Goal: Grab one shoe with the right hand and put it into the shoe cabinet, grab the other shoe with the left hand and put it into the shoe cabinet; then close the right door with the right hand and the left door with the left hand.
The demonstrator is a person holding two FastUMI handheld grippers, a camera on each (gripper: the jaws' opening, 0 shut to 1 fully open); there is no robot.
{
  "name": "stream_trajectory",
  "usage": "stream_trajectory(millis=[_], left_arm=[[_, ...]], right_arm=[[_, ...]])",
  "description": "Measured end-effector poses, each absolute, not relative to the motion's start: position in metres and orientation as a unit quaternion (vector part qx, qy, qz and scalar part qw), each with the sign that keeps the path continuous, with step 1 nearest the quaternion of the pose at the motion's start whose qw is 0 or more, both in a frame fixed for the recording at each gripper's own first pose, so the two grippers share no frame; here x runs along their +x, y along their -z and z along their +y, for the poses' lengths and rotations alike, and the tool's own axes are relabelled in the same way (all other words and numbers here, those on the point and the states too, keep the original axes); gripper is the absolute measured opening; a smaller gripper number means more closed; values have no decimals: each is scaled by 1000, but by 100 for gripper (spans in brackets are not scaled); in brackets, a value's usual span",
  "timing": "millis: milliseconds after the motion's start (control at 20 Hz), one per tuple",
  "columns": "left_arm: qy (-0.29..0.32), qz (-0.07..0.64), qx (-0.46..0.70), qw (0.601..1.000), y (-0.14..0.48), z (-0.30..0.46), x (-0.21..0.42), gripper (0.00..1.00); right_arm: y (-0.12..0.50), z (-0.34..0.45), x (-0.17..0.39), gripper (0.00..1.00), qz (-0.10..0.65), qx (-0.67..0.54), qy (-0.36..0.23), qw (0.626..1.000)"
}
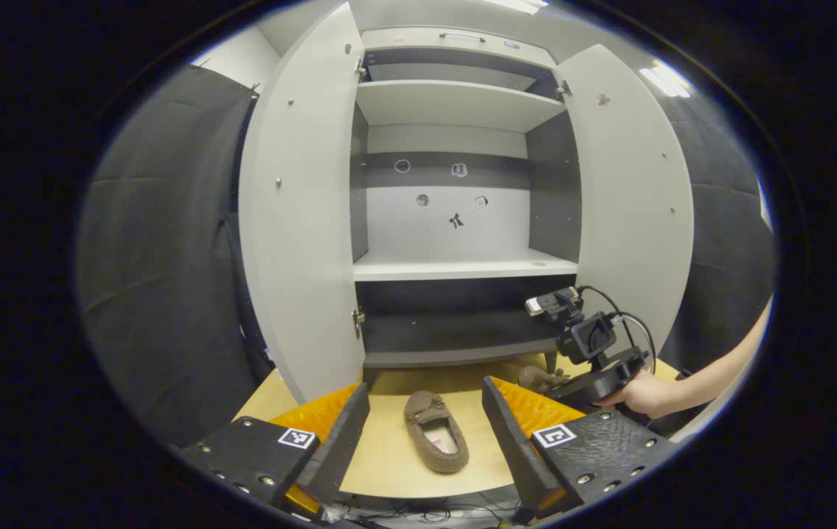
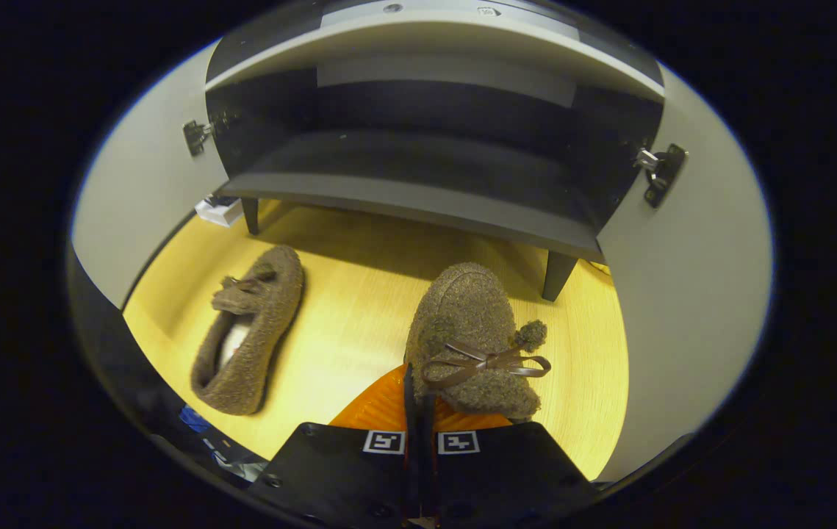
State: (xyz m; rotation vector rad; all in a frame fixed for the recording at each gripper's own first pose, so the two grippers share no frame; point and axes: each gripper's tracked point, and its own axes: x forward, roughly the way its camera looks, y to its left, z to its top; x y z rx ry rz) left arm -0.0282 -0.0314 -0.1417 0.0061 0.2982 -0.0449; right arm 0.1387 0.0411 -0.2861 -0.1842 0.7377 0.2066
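Two fuzzy brown slippers with bows lie on the wooden floor [image 1: 389, 470] before the open shoe cabinet [image 1: 455, 334]. One slipper [image 1: 436, 432] rests toe toward the cabinet, a little ahead of my left gripper [image 1: 425, 389], whose fingers stand wide open and empty. That slipper also lies left in the right gripper view [image 2: 245, 334]. My right gripper [image 2: 412, 375] is shut, pinching the near edge of the other slipper [image 2: 473, 330], which points at the dark bottom shelf [image 2: 418, 198]. A hand holds that right gripper [image 1: 561, 389] at the lower right, by its slipper [image 1: 539, 378].
Both cabinet doors hang open: the left door [image 1: 300, 220] and the right door [image 1: 631, 198] flank the floor space. A white shelf [image 1: 462, 268] sits above the dark lower one. Cabinet legs [image 2: 556, 273] stand near the held slipper. A small white object [image 2: 218, 210] lies by the left leg.
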Motion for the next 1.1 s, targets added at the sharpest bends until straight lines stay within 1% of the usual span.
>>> stream_trajectory(millis=[150, 350, 400, 450, 500, 550, 600, 650, 700, 900, 1100], left_arm=[[47, 132, 26, 990, 137, -36, -18, 90], [71, 119, 38, 990, 134, -43, -13, 90], [72, 118, 42, 989, 134, -44, -13, 90], [74, 120, 40, 989, 135, -45, -11, 90], [79, 124, 32, 989, 138, -47, -10, 90], [82, 127, 25, 988, 140, -47, -10, 90], [85, 129, 21, 988, 141, -47, -9, 90], [88, 129, 20, 988, 141, -46, -8, 90], [90, 128, 21, 987, 140, -44, -6, 90], [98, 122, 26, 987, 135, -33, -2, 90], [113, 128, 23, 985, 143, -33, -1, 90]], right_arm=[[244, 51, 124, 2, 319, -55, -111, 940], [192, 50, 111, 2, 299, -42, -100, 948], [180, 52, 109, 0, 292, -44, -98, 950], [165, 54, 108, 0, 283, -43, -99, 953], [152, 58, 106, 2, 276, -40, -103, 955], [139, 60, 104, 2, 269, -34, -106, 957], [128, 62, 103, 0, 263, -28, -107, 958], [116, 66, 101, 2, 257, -21, -109, 960], [105, 69, 99, 2, 249, -15, -112, 962], [63, 86, 100, 2, 220, -3, -127, 967], [25, 96, 116, 2, 188, 12, -132, 973]])
